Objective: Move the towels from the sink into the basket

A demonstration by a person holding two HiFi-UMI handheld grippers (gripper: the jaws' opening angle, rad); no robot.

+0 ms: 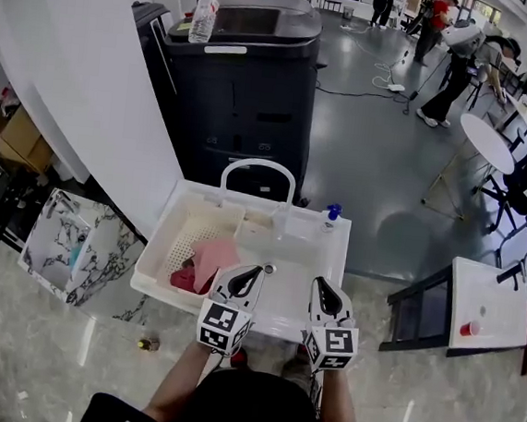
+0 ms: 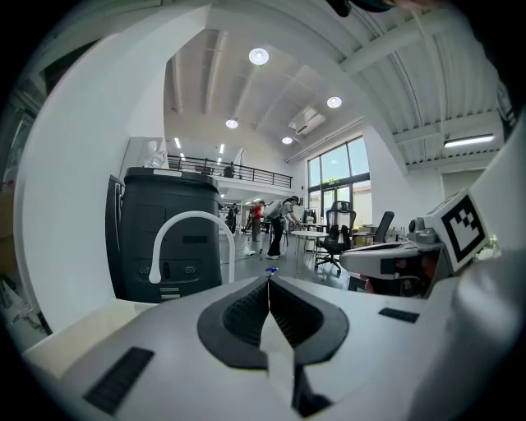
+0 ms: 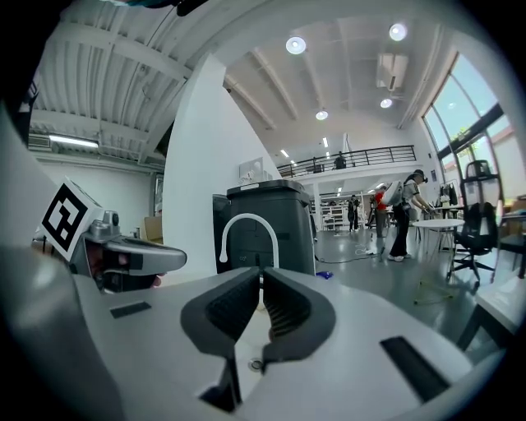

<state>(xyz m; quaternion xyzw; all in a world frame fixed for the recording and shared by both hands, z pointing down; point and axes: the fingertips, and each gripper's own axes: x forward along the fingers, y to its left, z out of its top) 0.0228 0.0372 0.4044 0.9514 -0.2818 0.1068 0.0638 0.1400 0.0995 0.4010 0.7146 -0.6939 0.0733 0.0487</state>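
With the left tongs [image 1: 259,272] and right tongs [image 1: 317,283] both closed and empty above the sink [image 1: 307,256], open the left tongs before lowering onto the pink towel [image 1: 213,258], which lies just left of them at the perforated basket [image 1: 187,235], and pinch a raised fold.

Just ahead of the left gripper [image 1: 259,272], soft matt cloth towels [image 1: 204,265] lie in a smooth white plastic sink [image 1: 328,258], and beyond it the grey floor [image 1: 380,152] shines glossy.

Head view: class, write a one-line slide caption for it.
Left gripper and right gripper, both shut and empty, hover over the white sink near a pink towel and red towel.
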